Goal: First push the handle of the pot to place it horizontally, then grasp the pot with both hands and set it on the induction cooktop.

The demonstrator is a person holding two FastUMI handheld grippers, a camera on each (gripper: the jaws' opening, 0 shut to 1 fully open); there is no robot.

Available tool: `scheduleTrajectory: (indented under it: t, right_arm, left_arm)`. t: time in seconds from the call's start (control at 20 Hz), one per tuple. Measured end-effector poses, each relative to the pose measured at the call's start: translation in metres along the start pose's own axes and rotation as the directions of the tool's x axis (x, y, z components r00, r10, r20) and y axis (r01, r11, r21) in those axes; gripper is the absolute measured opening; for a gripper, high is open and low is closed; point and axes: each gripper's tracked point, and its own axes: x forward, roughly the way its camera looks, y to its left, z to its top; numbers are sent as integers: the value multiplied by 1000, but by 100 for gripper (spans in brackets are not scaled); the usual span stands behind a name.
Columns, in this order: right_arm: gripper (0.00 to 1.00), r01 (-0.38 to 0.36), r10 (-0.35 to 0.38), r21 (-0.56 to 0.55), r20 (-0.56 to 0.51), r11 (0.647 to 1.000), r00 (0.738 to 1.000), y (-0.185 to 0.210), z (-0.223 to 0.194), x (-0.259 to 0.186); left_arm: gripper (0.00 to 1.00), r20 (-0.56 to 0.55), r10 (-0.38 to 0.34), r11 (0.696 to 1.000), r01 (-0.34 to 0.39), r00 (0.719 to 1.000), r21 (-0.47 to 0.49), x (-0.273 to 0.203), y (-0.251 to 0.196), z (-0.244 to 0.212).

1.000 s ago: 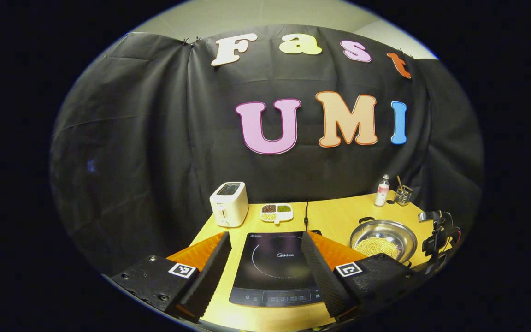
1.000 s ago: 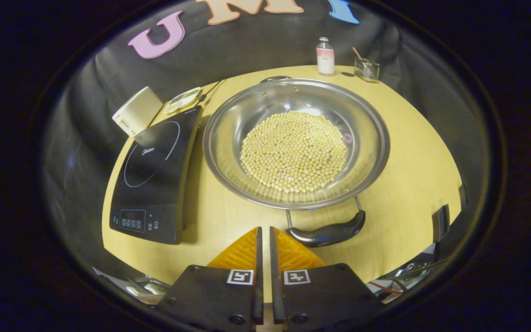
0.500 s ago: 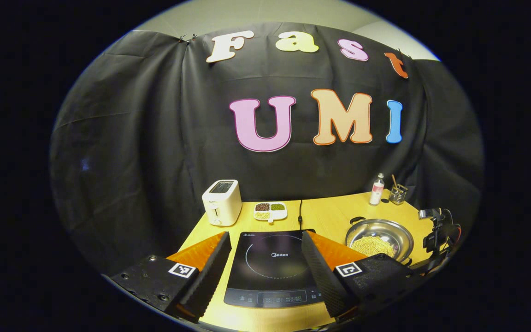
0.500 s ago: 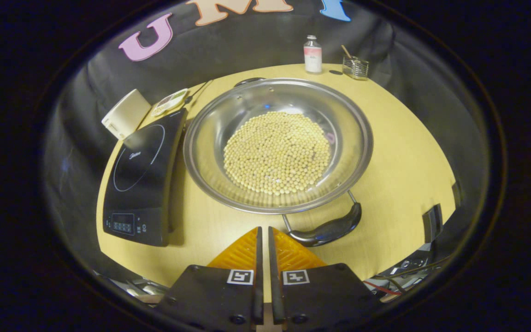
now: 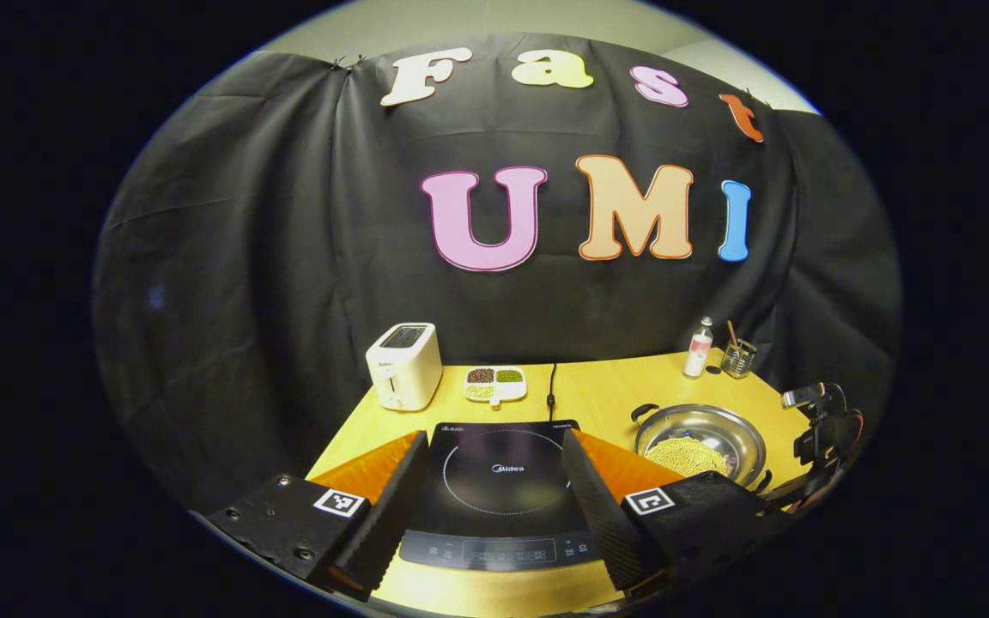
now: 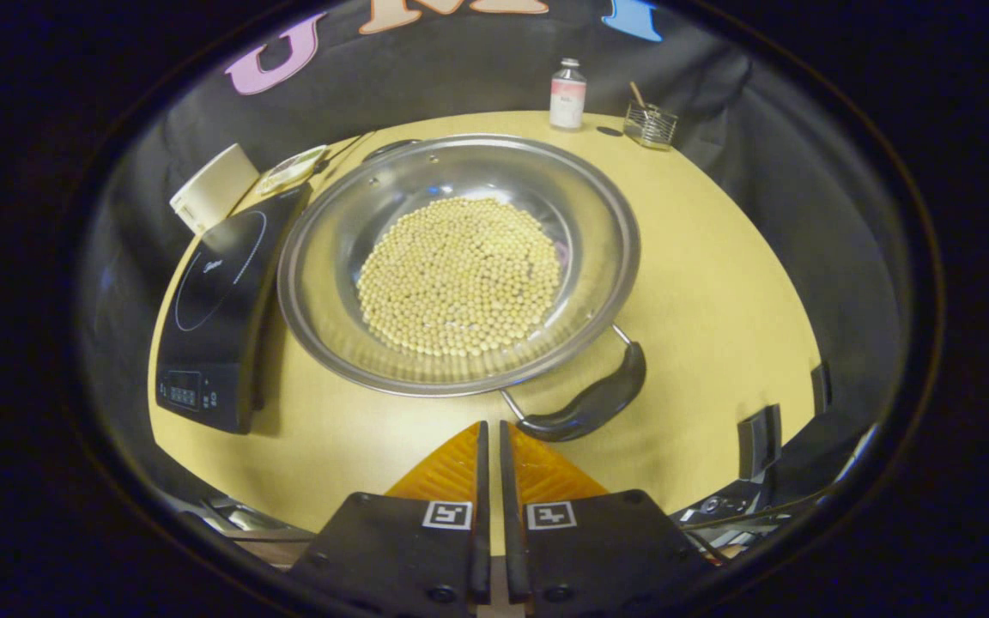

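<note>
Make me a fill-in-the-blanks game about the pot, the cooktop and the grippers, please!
1. The pot is full of small round ____.
2. The pot sits on the wooden ____, beside the induction cooktop, not on it.
3. The right hand-held gripper has its fingers ____, just short of the pot's near handle.
4. The left hand-held gripper has its fingers ____, with the cooktop seen between them.

Missing words: beans; table; shut; open

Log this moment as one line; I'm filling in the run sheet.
left gripper: open, over cooktop | right gripper: shut, tips beside near handle | pot: on table, beside cooktop
</note>
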Motion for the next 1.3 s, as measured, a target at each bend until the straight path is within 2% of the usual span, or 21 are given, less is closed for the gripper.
scheduleTrajectory:
  t: [0.1,0.15,0.2,0.55,0.65,0.7,0.75,0.9,0.95,1.0,1.05,1.3]
  right_arm:
    - [9,-17,17,27,-1,1000,1000,-5,4,0]
    - [5,-19,19,29,-7,999,1000,-9,7,1]
    - [9,-22,22,26,-10,999,1000,-14,9,3]
    - [10,-41,40,-24,-21,999,999,-39,34,16]
    - [10,-45,44,-38,-23,998,999,-48,42,19]
    - [5,-48,47,-43,-24,998,999,-52,46,22]
    - [10,-49,48,-47,-25,998,999,-57,50,24]
    - [10,-58,57,-52,-27,997,998,-72,60,32]
    - [5,-66,64,-56,-29,996,998,-75,64,34]
    - [9,-71,69,-60,-31,996,997,-76,67,35]
    - [5,-76,74,-69,-29,995,997,-78,71,37]
    - [5,-81,79,-132,-22,988,997,-91,93,48]
  left_arm:
    - [95,-11,8,1000,-8,1000,-27,0,-7,-2]
    - [95,-17,13,999,-13,1000,-38,0,-11,-3]
    - [95,-21,19,999,-20,1000,-43,0,-14,-3]
    - [94,-36,83,993,-86,996,-78,2,-32,-2]
    - [95,-40,104,991,-107,994,-82,2,-37,-2]
    - [94,-41,115,990,-118,992,-82,3,-40,-1]
    - [95,-43,124,989,-127,991,-82,3,-43,-1]
    - [95,-46,144,986,-147,989,-81,4,-54,2]
    - [94,-44,149,985,-152,988,-80,4,-58,3]
    - [95,-42,154,985,-157,987,-78,6,-62,5]
    - [95,-42,158,984,-161,987,-76,6,-66,6]
    - [95,-42,171,982,-174,984,-70,10,-86,9]
